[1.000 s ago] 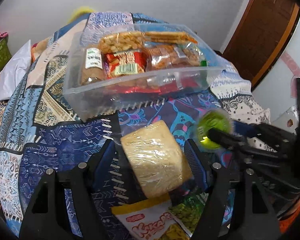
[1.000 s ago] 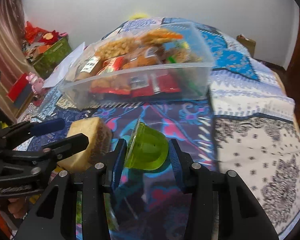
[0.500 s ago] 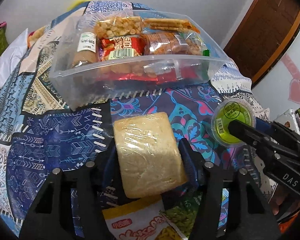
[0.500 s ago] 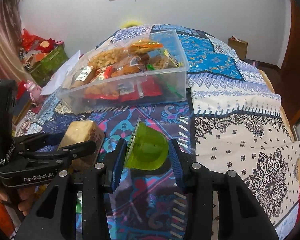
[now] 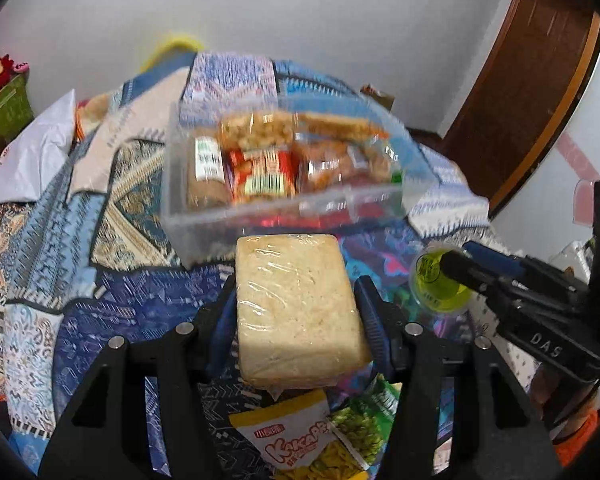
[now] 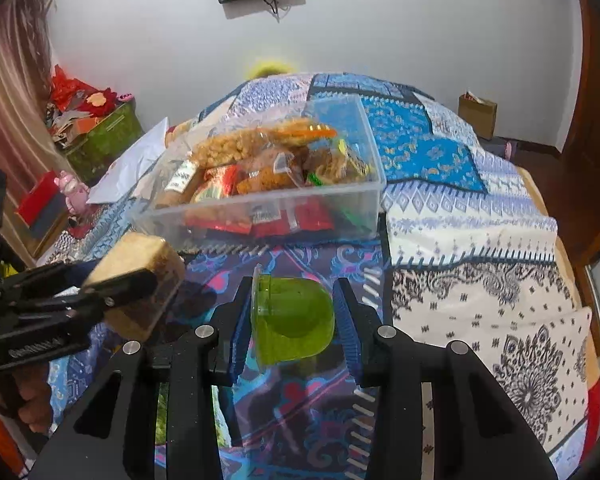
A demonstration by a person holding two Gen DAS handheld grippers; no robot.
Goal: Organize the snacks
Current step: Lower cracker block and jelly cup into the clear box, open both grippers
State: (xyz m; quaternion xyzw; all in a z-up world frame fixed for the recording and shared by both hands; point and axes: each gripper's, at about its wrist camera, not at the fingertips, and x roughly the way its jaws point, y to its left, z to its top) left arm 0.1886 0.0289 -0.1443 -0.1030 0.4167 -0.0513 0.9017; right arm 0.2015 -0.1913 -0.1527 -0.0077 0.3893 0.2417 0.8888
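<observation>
While both loads hang short of the clear bin, each should clear its near wall before release, one at a time. Left gripper pinches the wrapped cake; right gripper pinches the green jelly cup. Bin lies far ahead, apart, already crowded with packets.

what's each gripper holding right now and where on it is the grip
Left gripper clamps the wrapped cake block by its long sides; right gripper pinches the green jelly cup lid-to-base.
</observation>
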